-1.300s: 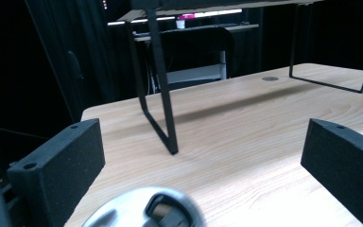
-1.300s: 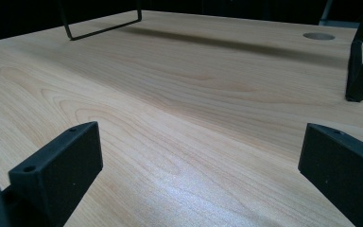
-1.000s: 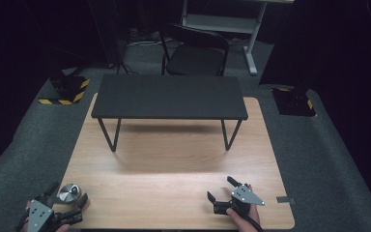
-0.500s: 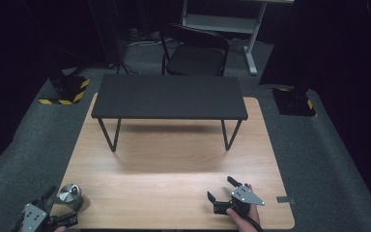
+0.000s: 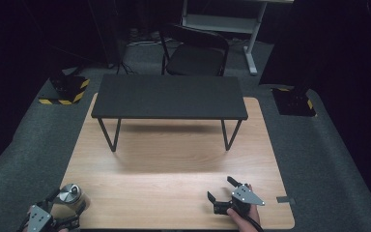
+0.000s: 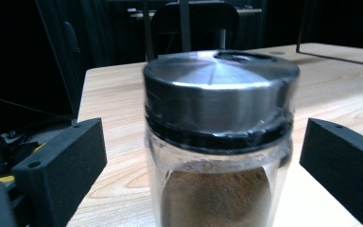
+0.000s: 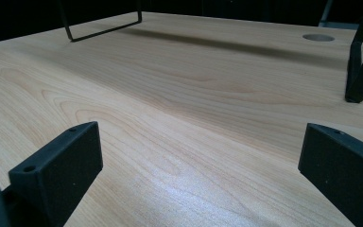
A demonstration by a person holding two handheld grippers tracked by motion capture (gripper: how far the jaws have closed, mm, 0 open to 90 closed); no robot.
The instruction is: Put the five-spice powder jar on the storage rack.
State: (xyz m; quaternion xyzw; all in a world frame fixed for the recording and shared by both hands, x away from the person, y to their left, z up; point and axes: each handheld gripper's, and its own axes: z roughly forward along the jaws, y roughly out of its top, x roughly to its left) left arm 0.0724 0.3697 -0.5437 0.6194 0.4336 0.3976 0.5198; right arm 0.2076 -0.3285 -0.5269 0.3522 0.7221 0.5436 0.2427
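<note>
A glass jar [image 5: 71, 195] with a silver metal lid stands at the front left corner of the wooden table [image 5: 174, 159]. In the left gripper view the jar [image 6: 220, 94] holds brown powder and sits close up between the two black jaws, with a gap on each side. My left gripper [image 5: 66, 207] [image 6: 198, 161] is open around it. My right gripper [image 5: 220, 188] rests near the front right of the table, open, with only bare wood between its jaws [image 7: 198, 161].
A low black shelf on thin wire legs [image 5: 169, 96] spans the far half of the table. Its legs [image 7: 359, 71] rise ahead of the right gripper. A black chair [image 5: 193, 53] stands beyond the table, on dark carpet.
My left gripper dipped slightly toward the front left corner and came back; the jar stays in about the same spot. The right gripper has not moved.
</note>
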